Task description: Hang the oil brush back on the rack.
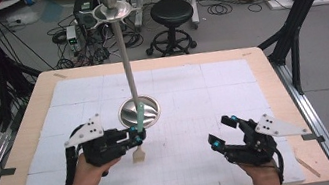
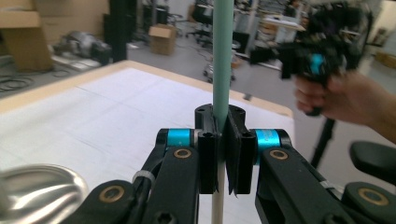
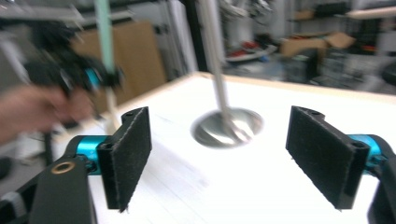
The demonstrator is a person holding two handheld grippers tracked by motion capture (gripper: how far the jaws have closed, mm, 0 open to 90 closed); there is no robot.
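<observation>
Right gripper (image 1: 221,132): jaws wide apart, empty, near edge.
Left gripper (image 1: 135,136): clamped on mint-green-handled wooden spatula (image 1: 139,119), upright, blade apparently just above the white mat (image 1: 194,97).
Tall steel stand (image 1: 126,63): beyond, round base steadying its pole.

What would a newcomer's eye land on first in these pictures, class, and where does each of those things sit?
First, the tall metal stand rising from its shiny round base at the middle of the white table. Next, the left gripper, just in front of that base, shut on an upright spatula with a pale green handle. Last, the right gripper, wide open over the table's near right part.
</observation>
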